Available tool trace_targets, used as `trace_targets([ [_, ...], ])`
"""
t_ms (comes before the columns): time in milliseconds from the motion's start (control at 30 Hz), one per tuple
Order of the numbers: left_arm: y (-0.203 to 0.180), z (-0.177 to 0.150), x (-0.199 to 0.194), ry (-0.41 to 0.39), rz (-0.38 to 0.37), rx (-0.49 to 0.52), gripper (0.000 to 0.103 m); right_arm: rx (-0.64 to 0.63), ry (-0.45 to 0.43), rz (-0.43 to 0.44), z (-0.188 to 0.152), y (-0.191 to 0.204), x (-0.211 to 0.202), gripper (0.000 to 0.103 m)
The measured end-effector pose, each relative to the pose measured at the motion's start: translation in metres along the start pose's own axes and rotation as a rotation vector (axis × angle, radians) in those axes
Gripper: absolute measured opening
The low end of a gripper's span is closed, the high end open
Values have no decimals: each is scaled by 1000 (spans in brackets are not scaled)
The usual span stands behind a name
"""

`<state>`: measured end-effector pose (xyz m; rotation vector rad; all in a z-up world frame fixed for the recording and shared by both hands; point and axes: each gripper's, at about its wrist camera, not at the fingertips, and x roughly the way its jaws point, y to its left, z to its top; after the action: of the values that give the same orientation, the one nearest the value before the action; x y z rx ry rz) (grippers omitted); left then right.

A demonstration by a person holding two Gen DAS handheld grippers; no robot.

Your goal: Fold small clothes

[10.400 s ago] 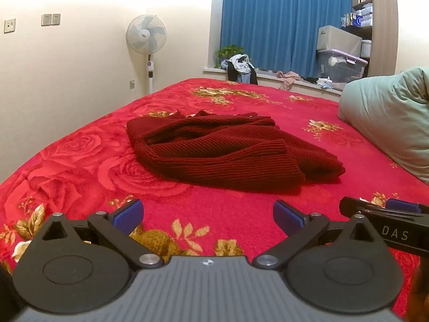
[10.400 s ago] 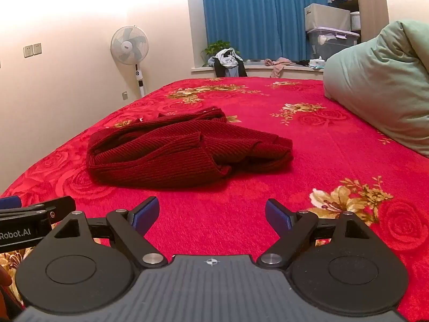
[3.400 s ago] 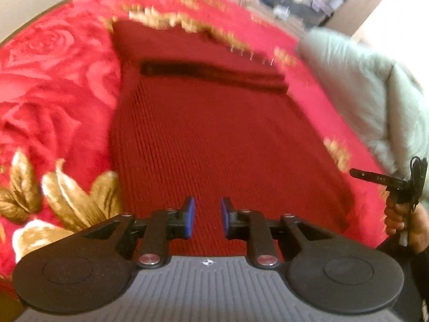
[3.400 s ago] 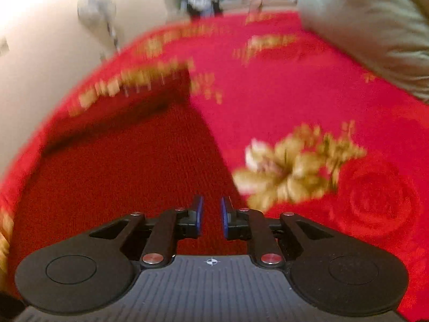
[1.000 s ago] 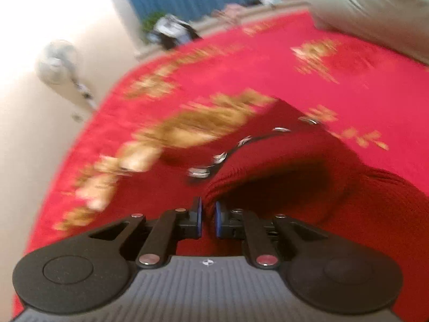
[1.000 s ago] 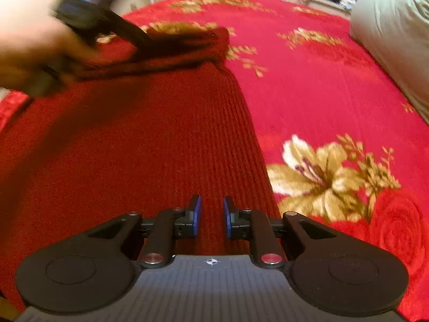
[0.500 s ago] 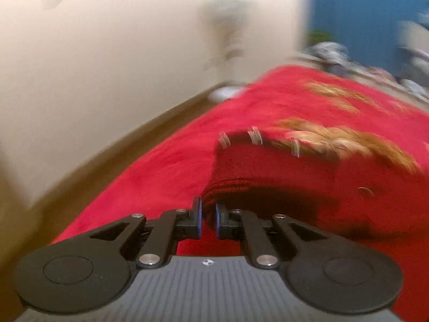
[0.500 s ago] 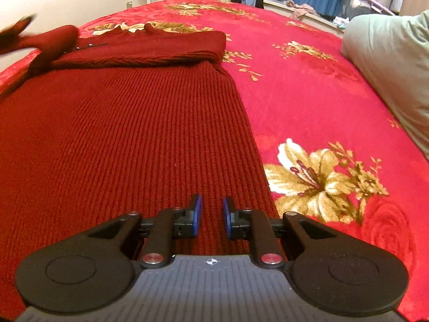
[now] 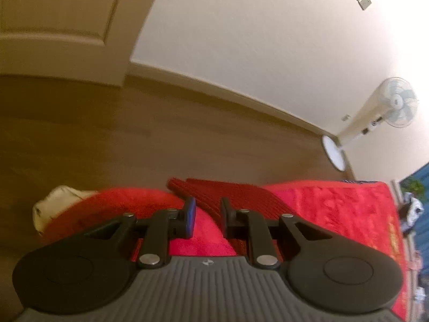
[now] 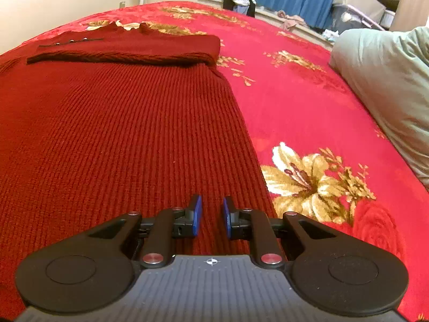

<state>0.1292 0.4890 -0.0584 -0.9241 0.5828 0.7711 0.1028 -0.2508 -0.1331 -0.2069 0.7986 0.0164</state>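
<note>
The dark red knitted sweater [image 10: 120, 123] lies flat on the red flowery bed [image 10: 295, 102], the left gripper [image 9: 207, 216] jaws have just opened a little beside its sleeve, and the right gripper [image 10: 211, 214] jaws stay narrow over its hem.

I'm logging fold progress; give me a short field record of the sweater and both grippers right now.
garment: dark red knit sweater, spread flat on the red floral bedspread
far end: a folded band lies across it
left gripper: jaws have just been opening, nothing clamped; knit lies by the tips at the bed's edge
right gripper: narrow gap over the near hem; grip unclear
</note>
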Motion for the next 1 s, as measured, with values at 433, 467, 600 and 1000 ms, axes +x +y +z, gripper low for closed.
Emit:
trace_targets([
  [433,-94,-60,13,78,45,398,25,24,-113,-17,15,11,-15,18],
  [467,-105,-68,3,60,32,403,25,32,-131,-3,21,14,-18,18],
  [600,-141,-91,-28,58,-65,416,30,5,-201,99,60,48,-22,3],
  [1000,-198,-124,-6,119,-117,593,33,-255,-259,326,181,185,26,43],
])
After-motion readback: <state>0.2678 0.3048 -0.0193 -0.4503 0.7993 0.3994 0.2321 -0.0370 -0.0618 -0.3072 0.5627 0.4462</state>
